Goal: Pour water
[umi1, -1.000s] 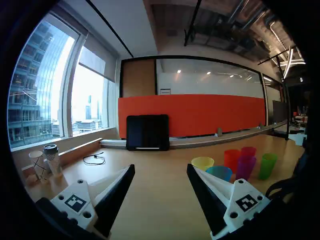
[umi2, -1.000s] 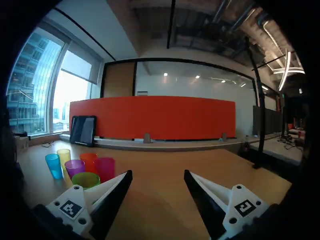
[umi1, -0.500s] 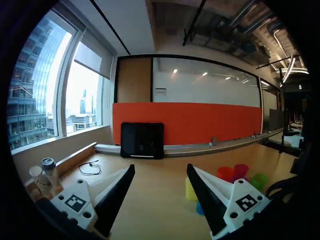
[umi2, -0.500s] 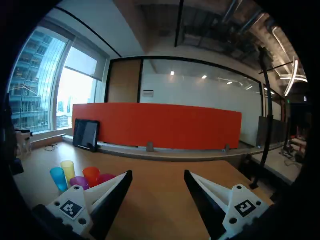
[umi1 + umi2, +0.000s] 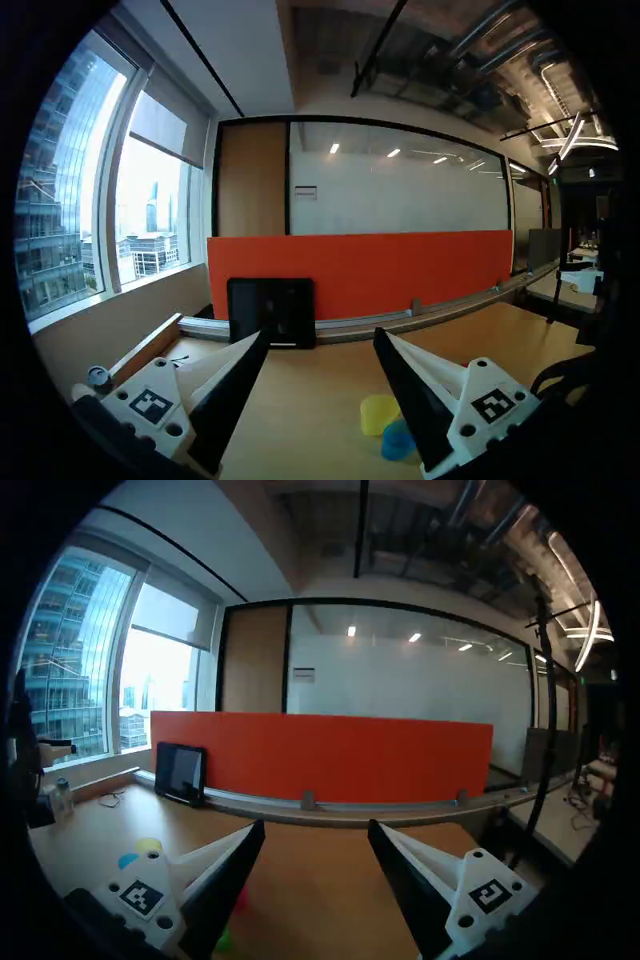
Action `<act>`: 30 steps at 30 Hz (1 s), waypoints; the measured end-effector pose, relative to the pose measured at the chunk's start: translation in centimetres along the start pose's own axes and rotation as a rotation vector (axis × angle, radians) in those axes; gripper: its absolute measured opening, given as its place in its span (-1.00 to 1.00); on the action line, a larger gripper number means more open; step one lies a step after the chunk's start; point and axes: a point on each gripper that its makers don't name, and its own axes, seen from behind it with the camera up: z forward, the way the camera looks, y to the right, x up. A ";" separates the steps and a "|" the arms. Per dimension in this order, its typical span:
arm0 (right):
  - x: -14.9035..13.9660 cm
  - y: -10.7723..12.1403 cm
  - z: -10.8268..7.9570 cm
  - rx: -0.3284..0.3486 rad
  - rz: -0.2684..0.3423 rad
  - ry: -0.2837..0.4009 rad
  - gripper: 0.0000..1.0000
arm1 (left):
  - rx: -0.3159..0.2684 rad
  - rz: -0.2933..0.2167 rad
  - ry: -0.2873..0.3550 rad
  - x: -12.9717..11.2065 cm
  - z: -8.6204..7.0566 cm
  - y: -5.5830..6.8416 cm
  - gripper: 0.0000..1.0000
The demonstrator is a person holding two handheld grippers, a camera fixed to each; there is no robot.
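Both pairs are wide open with nothing between the fingers: the left tongs (image 5: pixel 318 334) and the right tongs (image 5: pixel 314 826) hang above the bench (image 5: pixel 320 400) and point level at the orange divider (image 5: pixel 360 272) and the black tablet (image 5: pixel 270 310) leaning on it.

The cups sit way down low. In the left gripper view the yellow cup (image 5: pixel 378 414) and the blue cup (image 5: pixel 398 440) touch each other just beside the right-hand finger. In the right gripper view the same two peek over the left-hand finger, and a sliver of a pink cup (image 5: pixel 240 900) shows below it.

We reckon nothing's grabbed yet, so the job now is the reach. Our tip: tilt down until one cup sits squarely between the fingers, come in from the side where no other cup crowds it, and close on the wall below the rim. We can't tell which cup holds water, so keep whichever we lift upright.
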 end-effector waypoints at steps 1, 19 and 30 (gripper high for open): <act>0.4 0.0 0.0 0.003 0.004 0.005 1.00 | -0.006 0.000 0.003 0.4 0.1 0.1 0.92; 2.2 -2.7 0.1 0.188 -0.010 0.023 1.00 | -0.184 0.066 -0.014 1.1 1.8 3.3 0.92; 1.9 -6.2 -0.8 0.365 -0.041 -0.003 1.00 | -0.300 0.095 -0.010 1.1 1.4 5.6 0.93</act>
